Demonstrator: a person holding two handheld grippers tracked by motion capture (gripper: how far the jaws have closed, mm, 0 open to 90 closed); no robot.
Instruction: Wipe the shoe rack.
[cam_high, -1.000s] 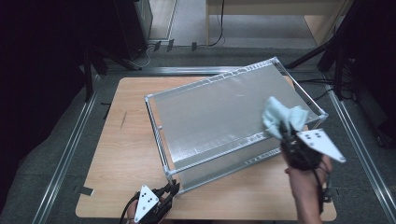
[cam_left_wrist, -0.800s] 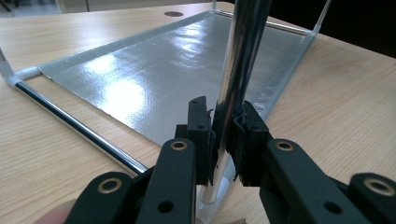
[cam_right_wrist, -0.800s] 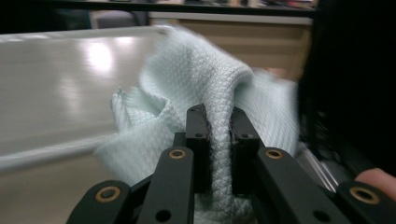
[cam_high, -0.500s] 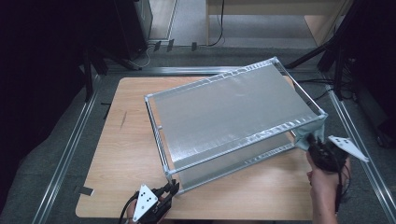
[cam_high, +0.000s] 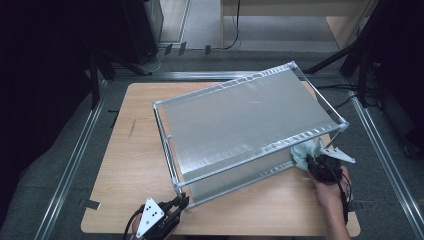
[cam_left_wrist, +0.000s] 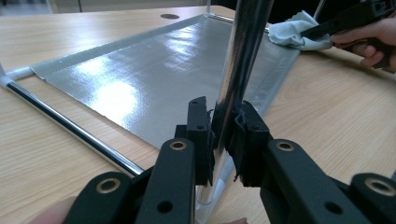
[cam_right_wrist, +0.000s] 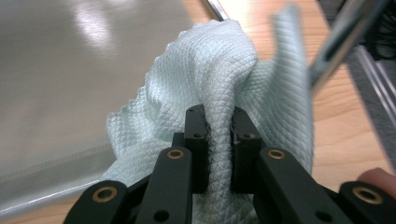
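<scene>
We see a two-tier metal rack (cam_high: 250, 125) with silvery shelf liners standing askew on the wooden table (cam_high: 130, 165). The left gripper (cam_left_wrist: 223, 135), at the lower left of the high view, is clamped on the rack's near corner post (cam_left_wrist: 243, 60), steadying it. The right gripper (cam_right_wrist: 218, 140) is pinched on a pale blue waffle-weave cloth (cam_right_wrist: 210, 70), which sits at the lower right, by the bottom shelf's (cam_left_wrist: 154, 79) end. We judge the wiping of the lower shelf is only beginning; whether the cloth already touches the liner is hard to tell.
</scene>
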